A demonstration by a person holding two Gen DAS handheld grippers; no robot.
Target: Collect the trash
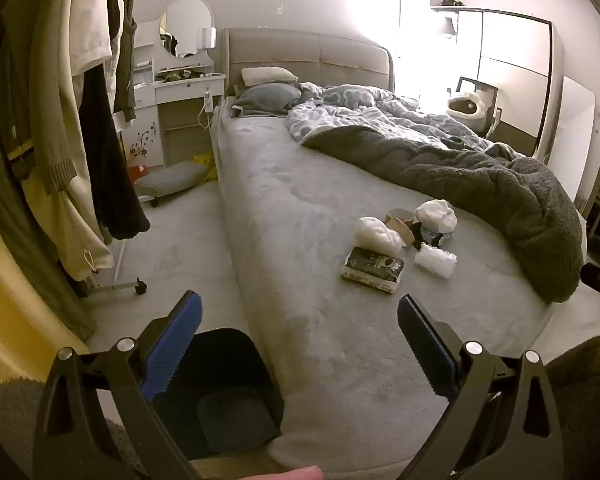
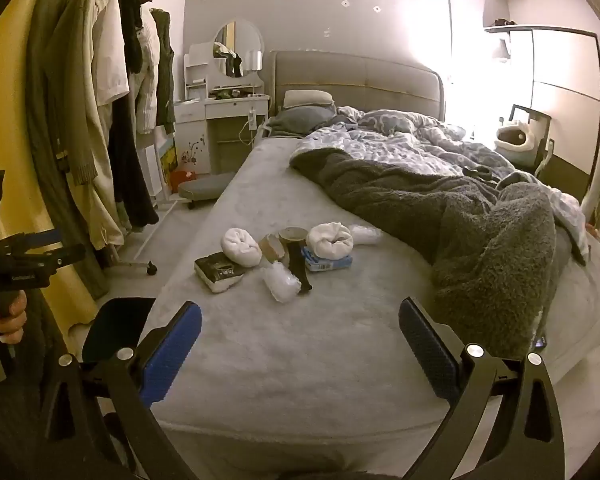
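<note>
Both two-finger grippers are held out over the foot of the grey plush-covered bed [image 1: 300,216], angled downward toward it. The left gripper [image 1: 300,312] has its blue-padded fingers [image 1: 180,332] spread wide with nothing between them; it hangs over the bed's near left corner, with the black plastic waste bin [image 1: 220,392] standing open on the floor directly beneath its left finger. In the right wrist view that same left gripper shows at the far left edge, its handle clasped by the person's left hand [image 2: 8,316], fingers curled around the grip. The right gripper [image 2: 300,316] is likewise released, its blue pads [image 2: 176,344] wide apart and empty, aimed up the middle of the mattress. The trash lies ahead of both grippers, clustered on the bed cover near the edge of the rumpled dark grey fleece blanket [image 2: 480,232]: two crumpled white tissue wads [image 2: 242,246], a flat dark printed cardboard box [image 2: 218,270], a torn brown cardboard tube [image 2: 274,246], a clear crinkled plastic wrapper [image 2: 280,282] and a blue-and-white packet [image 2: 326,264]. None of it is touched by either gripper.
</note>
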